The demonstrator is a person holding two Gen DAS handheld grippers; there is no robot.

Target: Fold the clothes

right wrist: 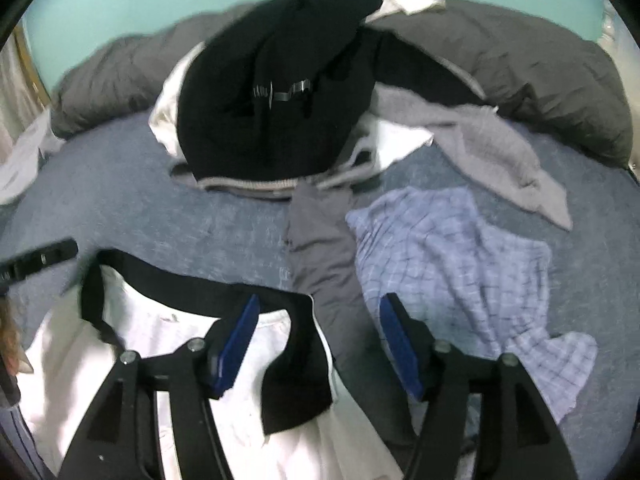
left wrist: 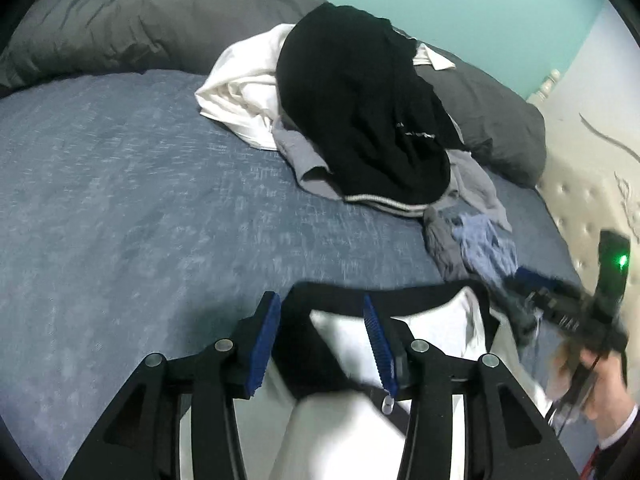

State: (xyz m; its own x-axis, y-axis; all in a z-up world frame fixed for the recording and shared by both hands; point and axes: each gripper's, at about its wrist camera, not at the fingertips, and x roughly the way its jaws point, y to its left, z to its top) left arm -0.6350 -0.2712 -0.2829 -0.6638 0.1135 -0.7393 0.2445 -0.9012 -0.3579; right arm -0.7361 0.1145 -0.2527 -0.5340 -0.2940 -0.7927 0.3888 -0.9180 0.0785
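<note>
A white garment with a black collar lies flat on the blue bed cover, close to both cameras. My left gripper hangs open over its collar, and the pads do not press the cloth. My right gripper is open wide above the garment's right edge and a grey garment. Nothing is held. Further back sits a pile topped by a black garment, with white and grey clothes under it.
A blue checked shirt lies crumpled to the right. A grey duvet is bunched along the far side of the bed. A cream tufted headboard stands at the right. A person's hand shows at the lower right.
</note>
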